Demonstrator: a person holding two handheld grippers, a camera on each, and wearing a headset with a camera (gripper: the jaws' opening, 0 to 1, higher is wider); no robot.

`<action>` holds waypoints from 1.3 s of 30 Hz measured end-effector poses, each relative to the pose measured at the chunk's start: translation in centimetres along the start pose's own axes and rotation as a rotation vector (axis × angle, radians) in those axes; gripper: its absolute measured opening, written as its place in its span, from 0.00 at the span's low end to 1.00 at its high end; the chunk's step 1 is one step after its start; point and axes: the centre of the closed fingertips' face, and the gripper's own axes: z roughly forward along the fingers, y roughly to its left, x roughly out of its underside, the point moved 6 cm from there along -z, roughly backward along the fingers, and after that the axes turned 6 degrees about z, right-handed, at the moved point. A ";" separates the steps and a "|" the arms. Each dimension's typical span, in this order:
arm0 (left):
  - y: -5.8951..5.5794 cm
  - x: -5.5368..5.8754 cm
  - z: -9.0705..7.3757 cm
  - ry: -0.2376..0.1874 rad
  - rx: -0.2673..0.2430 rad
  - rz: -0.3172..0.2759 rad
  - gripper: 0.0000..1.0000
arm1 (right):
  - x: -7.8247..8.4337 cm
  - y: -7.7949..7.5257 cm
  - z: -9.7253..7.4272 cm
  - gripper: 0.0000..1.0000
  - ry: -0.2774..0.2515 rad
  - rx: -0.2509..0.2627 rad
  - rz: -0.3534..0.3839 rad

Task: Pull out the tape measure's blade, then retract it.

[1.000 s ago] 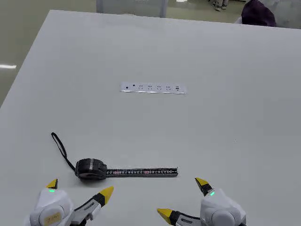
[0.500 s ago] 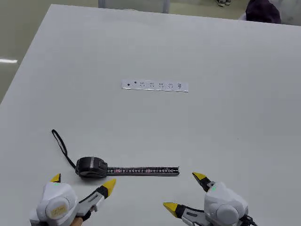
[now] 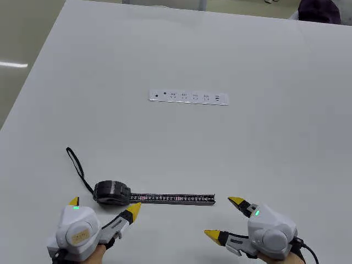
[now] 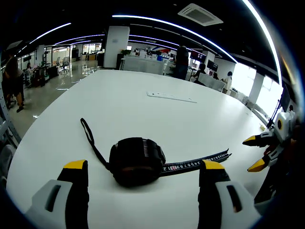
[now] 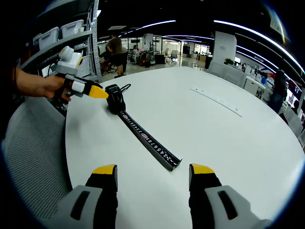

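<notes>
At the lower left of the head view, a black tape measure rests on the white desk, its wrist strap trailing up and to the left. The left claw hovers just below it, yellow-tipped jaws spread wide and gripping nothing. In the left gripper view the tape measure sits framed between those jaws, close but, as far as can be told, not touched. From the tape measure the blade runs rightward, drawn out flat along the desk to about the bottom centre of the frame, its printed scale facing up. A white power strip lies well apart at the upper centre (it plays no part in the work). At the lower right, the right claw waits just below and to the right of the blade's free end, its jaws likewise parted and empty. The right gripper view shows that end lying on the desk just ahead of the two tips, not between them. Judging by how things lie, the first half of the job looks finished, with the blade out. The retraction is yet to come, and neither claw has hold of the tape measure or blade to begin it.
</notes>
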 end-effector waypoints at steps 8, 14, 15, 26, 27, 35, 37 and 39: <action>-0.2 -0.2 0.7 -0.005 -0.002 -0.003 0.91 | 0.7 -2.3 0.9 0.53 0.020 -0.031 -0.049; -0.1 -0.4 1.0 -0.006 -0.022 -0.009 0.90 | 0.8 -3.5 2.0 0.50 0.029 -0.093 -0.118; 0.0 -0.4 1.1 -0.004 -0.025 -0.012 0.90 | 0.9 -3.6 2.1 0.49 0.031 -0.101 -0.125; -0.1 0.0 2.0 0.011 -0.048 -0.022 0.87 | 0.8 -4.9 3.5 0.42 0.045 -0.218 -0.210; -0.1 0.0 2.1 0.011 -0.052 -0.028 0.87 | 0.9 -5.1 3.7 0.42 0.046 -0.226 -0.220; 0.0 0.2 2.8 0.021 -0.073 -0.048 0.83 | 0.7 -5.6 4.5 0.36 0.066 -0.283 -0.263; 0.0 0.3 2.9 0.023 -0.079 -0.050 0.82 | 0.6 -5.7 4.7 0.34 0.062 -0.304 -0.276; 0.0 0.4 3.0 0.026 -0.083 -0.058 0.81 | 0.6 -5.8 4.8 0.32 0.071 -0.319 -0.291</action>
